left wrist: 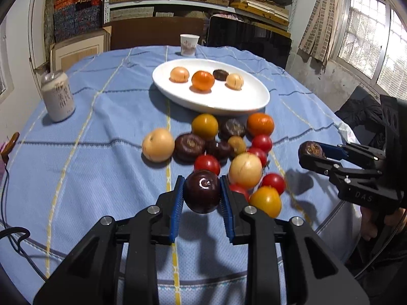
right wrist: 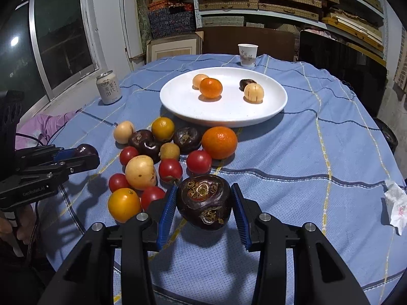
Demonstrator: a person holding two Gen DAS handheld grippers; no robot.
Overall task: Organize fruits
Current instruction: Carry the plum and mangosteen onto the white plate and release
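My left gripper is shut on a smooth dark water chestnut, held just above the blue cloth at the near edge of the fruit pile. My right gripper is shut on a rough dark water chestnut, lifted off the cloth to the right of the pile. Each gripper shows in the other view: the right gripper and the left gripper. Beyond the pile lies a white plate with two pale fruits, an orange and a dark chestnut on it.
A drink can stands at the left of the round table and a paper cup at its far edge. A crumpled tissue lies at the right edge. Shelves with boxes fill the back wall.
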